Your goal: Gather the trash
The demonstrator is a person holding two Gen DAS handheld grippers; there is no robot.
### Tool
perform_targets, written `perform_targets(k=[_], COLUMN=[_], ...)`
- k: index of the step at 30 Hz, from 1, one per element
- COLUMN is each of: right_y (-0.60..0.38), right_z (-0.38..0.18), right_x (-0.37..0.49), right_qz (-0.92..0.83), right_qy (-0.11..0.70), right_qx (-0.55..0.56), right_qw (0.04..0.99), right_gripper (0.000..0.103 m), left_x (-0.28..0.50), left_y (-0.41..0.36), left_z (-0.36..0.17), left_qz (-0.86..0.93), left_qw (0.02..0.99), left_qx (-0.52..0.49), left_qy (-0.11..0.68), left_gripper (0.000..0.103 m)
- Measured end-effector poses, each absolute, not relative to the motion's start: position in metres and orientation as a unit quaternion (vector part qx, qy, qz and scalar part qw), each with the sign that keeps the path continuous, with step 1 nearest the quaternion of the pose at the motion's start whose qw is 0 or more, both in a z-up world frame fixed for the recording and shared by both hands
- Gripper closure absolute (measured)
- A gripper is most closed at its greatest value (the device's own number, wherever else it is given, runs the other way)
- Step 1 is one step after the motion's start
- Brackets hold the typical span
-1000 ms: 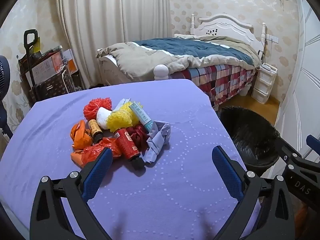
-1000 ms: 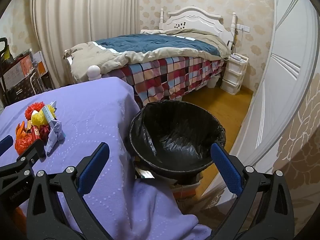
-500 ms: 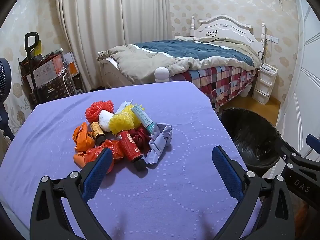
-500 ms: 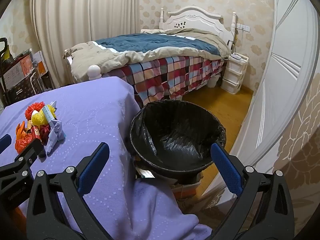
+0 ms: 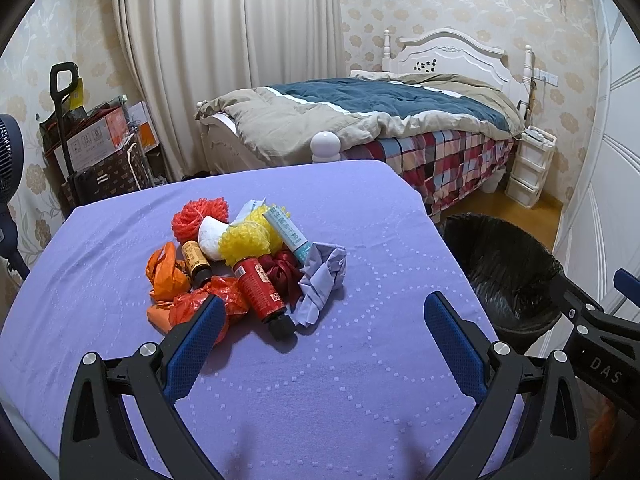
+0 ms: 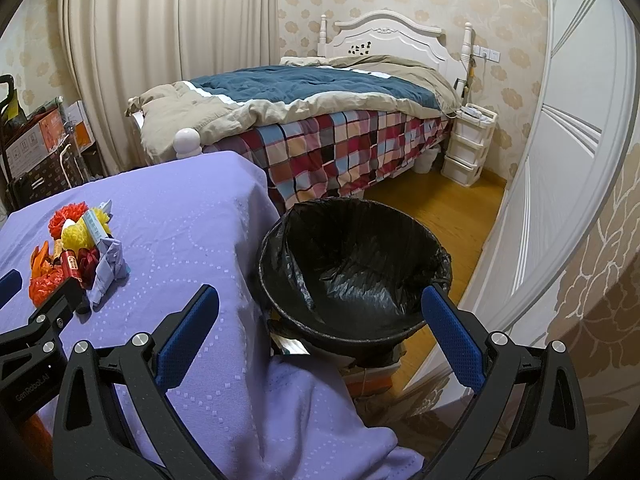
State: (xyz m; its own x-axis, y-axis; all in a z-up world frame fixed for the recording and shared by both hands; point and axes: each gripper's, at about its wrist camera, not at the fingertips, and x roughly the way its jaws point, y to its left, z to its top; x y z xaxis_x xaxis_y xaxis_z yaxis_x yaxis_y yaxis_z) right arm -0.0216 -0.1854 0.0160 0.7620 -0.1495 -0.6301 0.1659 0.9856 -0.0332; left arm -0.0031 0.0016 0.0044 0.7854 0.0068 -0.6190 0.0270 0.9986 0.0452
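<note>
A heap of trash lies on the purple-covered table (image 5: pixel 380 216): a red bottle (image 5: pixel 260 294), a small brown bottle (image 5: pixel 195 261), orange plastic bags (image 5: pixel 168 276), a yellow mesh ball (image 5: pixel 248 238), a red mesh ball (image 5: pixel 198 218), a teal tube (image 5: pixel 288 234), dark red ribbon and a crumpled lilac cloth (image 5: pixel 324 282). My left gripper (image 5: pixel 320 324) hovers open just short of the heap, nothing between its fingers. My right gripper (image 6: pixel 320 316) is open and empty above the table's right edge, facing a black-lined bin (image 6: pixel 356 268). The heap (image 6: pixel 76 256) also shows far left there.
The bin (image 5: pixel 508 276) stands on the floor off the table's right side. Beyond the table is a bed (image 5: pixel 380 120) with a white post knob (image 5: pixel 326 144). Boxes and a trolley (image 5: pixel 96 148) stand back left, white drawers (image 6: pixel 466 144) back right, a white door (image 6: pixel 560 160) at right.
The left gripper has tilted or drawn back a little, so the heap sits slightly lower in its view. The right gripper has hardly moved. Both stayed open.
</note>
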Motion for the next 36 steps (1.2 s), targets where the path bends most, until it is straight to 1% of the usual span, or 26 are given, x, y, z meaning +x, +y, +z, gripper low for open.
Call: perform_targets(k=[36], right_y=[-0.1875], right_z=[0.0136], right_x=[-0.0211], right_qz=[-0.084], right_qy=[0.337], right_qx=[0.013], right_qw=[0.938], right_gripper=[0.004], left_x=[-0.0033], left_y=[-0.0003], left_z=[0.0037], left_qz=[-0.005], left_qw=[0.944], left_qx=[0.028], left_qy=[0.327], left_gripper=[0.006])
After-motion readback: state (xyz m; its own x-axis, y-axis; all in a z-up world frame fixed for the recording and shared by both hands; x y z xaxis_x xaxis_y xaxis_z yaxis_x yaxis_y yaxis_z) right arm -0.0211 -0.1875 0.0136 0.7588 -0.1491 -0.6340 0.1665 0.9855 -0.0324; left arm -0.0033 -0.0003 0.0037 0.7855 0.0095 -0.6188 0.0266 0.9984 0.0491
